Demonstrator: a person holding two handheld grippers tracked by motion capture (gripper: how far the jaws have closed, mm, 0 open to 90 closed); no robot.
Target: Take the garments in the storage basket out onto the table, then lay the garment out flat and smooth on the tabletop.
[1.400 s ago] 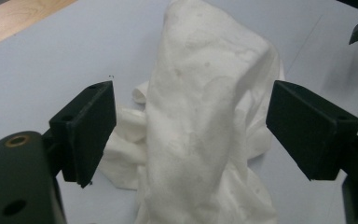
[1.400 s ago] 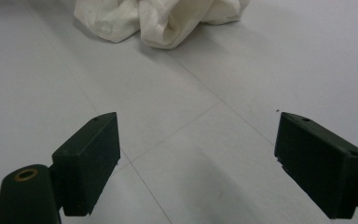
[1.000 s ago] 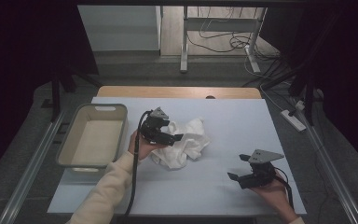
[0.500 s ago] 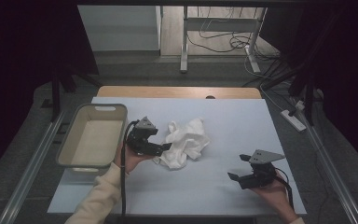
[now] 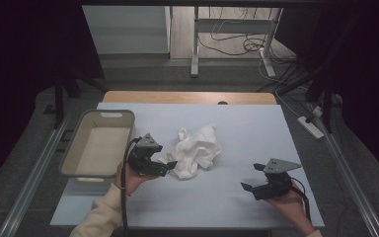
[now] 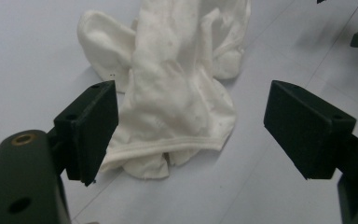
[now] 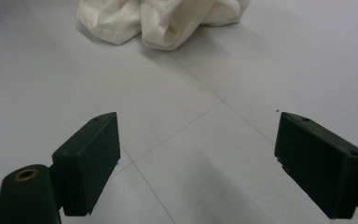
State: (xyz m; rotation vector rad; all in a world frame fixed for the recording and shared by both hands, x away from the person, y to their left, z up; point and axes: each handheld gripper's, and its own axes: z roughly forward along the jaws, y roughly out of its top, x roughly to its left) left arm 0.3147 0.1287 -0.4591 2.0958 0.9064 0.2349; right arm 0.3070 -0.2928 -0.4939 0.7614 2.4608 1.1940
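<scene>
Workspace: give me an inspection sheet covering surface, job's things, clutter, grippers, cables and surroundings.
Surface: pale blue table, flat, thin seam lines across it.
Job's things: crumpled white cloth lying mid-table; beige bin at the table's left edge, nothing seen inside.
Clutter: nothing seen.
Grippers: left gripper open, jaws apart right at the cloth's near edge, not closed on it; right gripper open, low over bare table, well apart from the cloth.
Cables: black cable trails from the left gripper along the sleeve; loose cables on the floor beyond the table.
Surroundings: dark curtains at both sides; power strip on the floor to the right; metal frame legs behind.
</scene>
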